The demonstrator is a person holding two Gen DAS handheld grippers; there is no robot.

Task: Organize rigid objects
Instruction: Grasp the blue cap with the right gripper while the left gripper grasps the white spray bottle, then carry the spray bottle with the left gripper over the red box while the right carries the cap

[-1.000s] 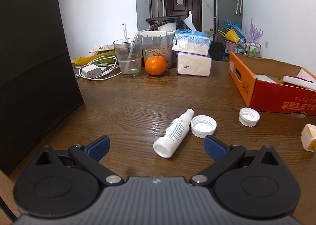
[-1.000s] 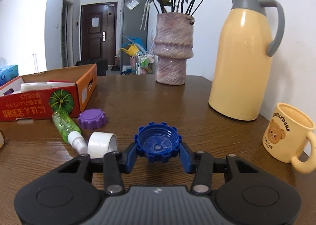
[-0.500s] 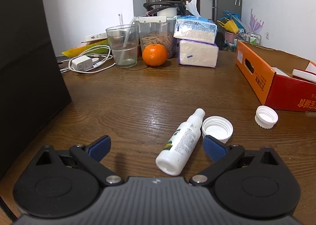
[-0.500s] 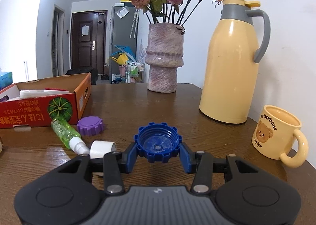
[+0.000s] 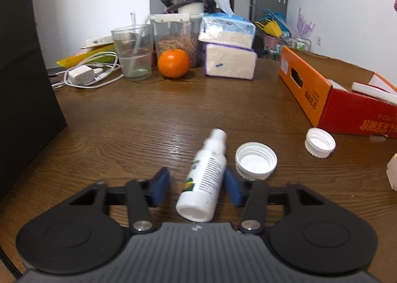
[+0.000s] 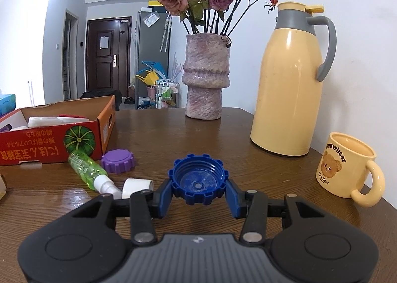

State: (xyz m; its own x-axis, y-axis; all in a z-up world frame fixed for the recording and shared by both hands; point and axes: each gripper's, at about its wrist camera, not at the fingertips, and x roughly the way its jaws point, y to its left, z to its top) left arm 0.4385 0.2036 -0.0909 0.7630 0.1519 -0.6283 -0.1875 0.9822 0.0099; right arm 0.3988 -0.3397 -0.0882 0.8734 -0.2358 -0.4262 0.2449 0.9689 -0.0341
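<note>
Lying on the grained wooden surface [image 5: 148, 119], a smooth white cylindrical bottle [image 5: 206, 178] sits between the left gripper [image 5: 196, 183]'s parted blue fingers, right one touching. Right gripper [image 6: 198, 192]'s fingers clamp a ridged blue plastic cap [image 6: 198, 181].
</note>
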